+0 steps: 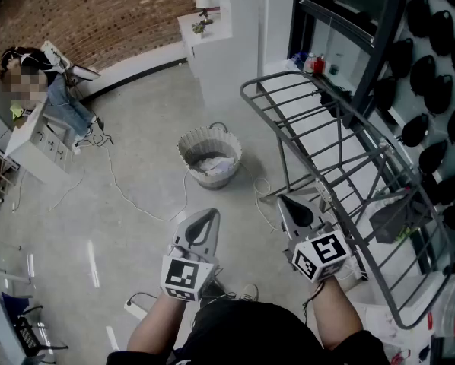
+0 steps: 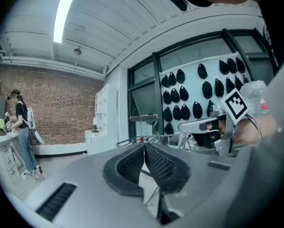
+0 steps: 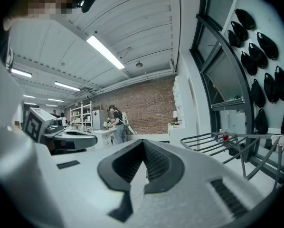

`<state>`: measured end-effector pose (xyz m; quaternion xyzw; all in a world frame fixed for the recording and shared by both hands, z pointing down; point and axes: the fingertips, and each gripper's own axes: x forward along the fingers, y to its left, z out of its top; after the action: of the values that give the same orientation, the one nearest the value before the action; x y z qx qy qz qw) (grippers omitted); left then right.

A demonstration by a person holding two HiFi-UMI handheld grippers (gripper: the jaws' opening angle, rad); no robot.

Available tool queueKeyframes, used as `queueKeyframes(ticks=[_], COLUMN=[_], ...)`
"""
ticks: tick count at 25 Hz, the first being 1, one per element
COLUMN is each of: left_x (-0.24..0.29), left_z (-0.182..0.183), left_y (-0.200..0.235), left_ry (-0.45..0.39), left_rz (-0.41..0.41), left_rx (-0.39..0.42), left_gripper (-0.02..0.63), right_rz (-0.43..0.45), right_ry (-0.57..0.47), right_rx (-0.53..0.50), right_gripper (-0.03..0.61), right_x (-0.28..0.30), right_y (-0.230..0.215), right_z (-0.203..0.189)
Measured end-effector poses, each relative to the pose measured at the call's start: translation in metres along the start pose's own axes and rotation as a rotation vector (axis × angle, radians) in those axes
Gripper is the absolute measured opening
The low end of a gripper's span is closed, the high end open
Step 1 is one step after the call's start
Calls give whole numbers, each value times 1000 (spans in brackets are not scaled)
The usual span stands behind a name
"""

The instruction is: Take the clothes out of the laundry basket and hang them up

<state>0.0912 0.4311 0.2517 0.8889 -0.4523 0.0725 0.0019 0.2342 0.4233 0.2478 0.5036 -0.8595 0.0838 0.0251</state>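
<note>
We hold both grippers low in front of us, side by side and a little apart. The left gripper (image 1: 209,215) has its jaws pressed together with nothing between them; in the left gripper view the two ribbed pads (image 2: 132,163) meet at the tip. The right gripper (image 1: 283,200) is closed in the same way and empty, and in the head view its tip lies close to the near legs of the drying rack (image 1: 342,150).

That grey metal rack stands to our right, along a wall hung with dark rounded shapes (image 1: 440,52). The laundry basket (image 1: 188,144), round and pale with a wavy rim, sits on the concrete floor (image 1: 136,128) ahead of the grippers and well apart from both. The clothes (image 1: 214,164), light in colour, lie crumpled inside it. A white cable (image 1: 128,196) trails across the floor to the basket's left. Far off at the left, by the brick wall (image 1: 98,14), a person (image 1: 60,93) is at a white desk (image 1: 37,139).
</note>
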Motion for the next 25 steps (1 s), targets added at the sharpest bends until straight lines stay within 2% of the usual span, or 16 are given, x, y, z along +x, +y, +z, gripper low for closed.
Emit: queueKeyframes(ticks=[10,18,20,23,24,25], left_x=[5,3,2,0,0,-1], left_z=[-3,-5,-6,-7,-7,-7], left_y=[2,21,28,40,43,46], left_ry=[-8,-2,-7,-7,2,12], left_rz=[3,7,9,15,12,6], left_rx=[-2,-11,-17,-25,-30,-38], left_gripper=[8,9,9,12,25,72], right_rz=[11,30,50,64,66,67], right_ry=[-19,-18,-16,-14,-12,-11], right_rx=[15,26,10,3,2,1], right_gripper=[8,11,57,86,99,112], right_x=[4,22,28,40,44,48], right_y=[2,13,18,25,27,29], right_z=[2,3,3,2,3,3])
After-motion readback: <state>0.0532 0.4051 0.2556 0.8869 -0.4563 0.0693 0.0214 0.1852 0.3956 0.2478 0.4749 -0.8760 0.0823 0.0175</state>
